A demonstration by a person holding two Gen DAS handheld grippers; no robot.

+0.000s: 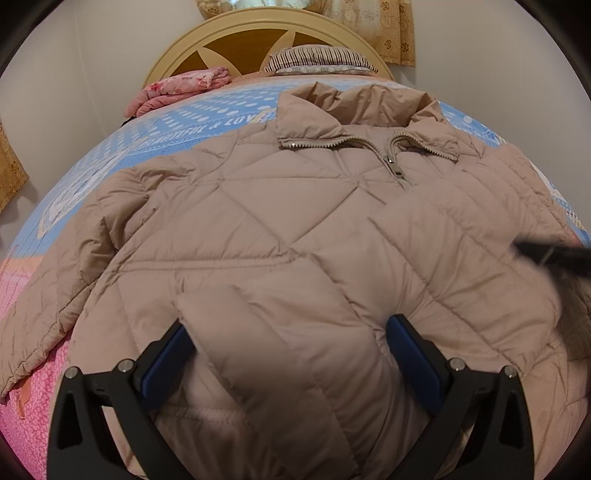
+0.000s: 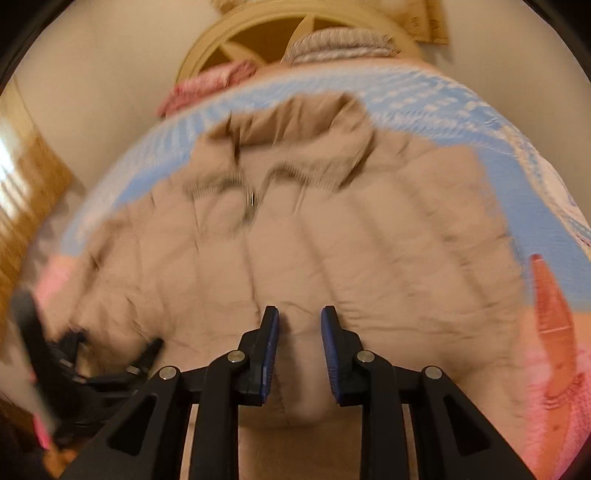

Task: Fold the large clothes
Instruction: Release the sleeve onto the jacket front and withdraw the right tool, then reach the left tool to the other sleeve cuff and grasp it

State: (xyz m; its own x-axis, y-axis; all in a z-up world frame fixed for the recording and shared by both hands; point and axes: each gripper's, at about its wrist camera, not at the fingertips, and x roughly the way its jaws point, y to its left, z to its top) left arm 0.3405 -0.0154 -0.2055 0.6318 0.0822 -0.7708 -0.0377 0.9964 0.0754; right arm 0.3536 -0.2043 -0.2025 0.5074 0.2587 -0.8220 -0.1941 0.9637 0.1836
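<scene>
1. Bed: the quilted jacket lies spread across it, collar toward the headboard edge.
2. Left hand-held gripper: released, straddling the hem.
3. Right hand-held gripper: jaws partly parted, fabric between; whether gripped, undeterminable.
4. Risk: slippery padding escapes, fold skews.

beige quilted jacket on a blue dotted sheet, pink floral blanket, striped pillow, tan headboard

My left gripper, jaws wide, straddles a ridge of beige quilted jacket; zipper collar at twelve o'clock.
</scene>
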